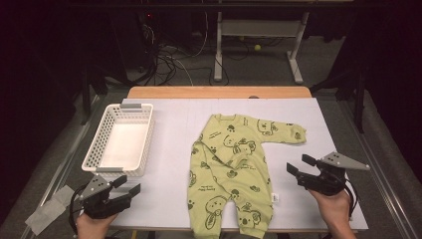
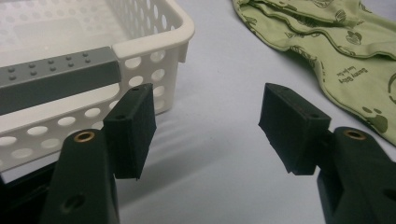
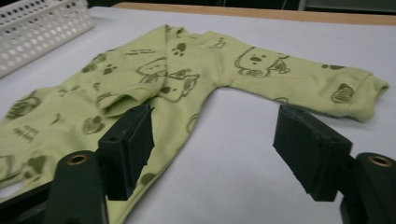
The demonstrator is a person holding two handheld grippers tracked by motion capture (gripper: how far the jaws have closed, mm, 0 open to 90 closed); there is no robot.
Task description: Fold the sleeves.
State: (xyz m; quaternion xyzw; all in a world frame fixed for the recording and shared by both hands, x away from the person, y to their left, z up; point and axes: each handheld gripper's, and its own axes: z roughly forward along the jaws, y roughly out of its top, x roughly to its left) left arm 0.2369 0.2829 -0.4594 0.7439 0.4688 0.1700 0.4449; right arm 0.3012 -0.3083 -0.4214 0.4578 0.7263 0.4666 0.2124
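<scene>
Cloth is what we are dealing with: a green romper printed with bears, lying flat on the table, its near sleeve folded over the chest and the far sleeve stretched out sideways. From the right claw it lies just ahead, the body before the left jaw and the straight sleeve beyond the gap. Both right jaws stand spread with nothing between them, clear of the fabric. The left claw is also spread and bare; the romper sits well off to its right.

We judge the romper light, limp and easy to crease. It should drape and slide when lifted, so a pinch on one layer would drag the rest. A hem or cuff looks the best hold: the end of the straight sleeve for the right claw, or the leg edge nearest it.

A white basket with a grey handle stands just ahead and left of the left claw, almost touching its left jaw. It could snag that claw on a swing toward the cloth. Nothing else lies between either claw and the romper.
</scene>
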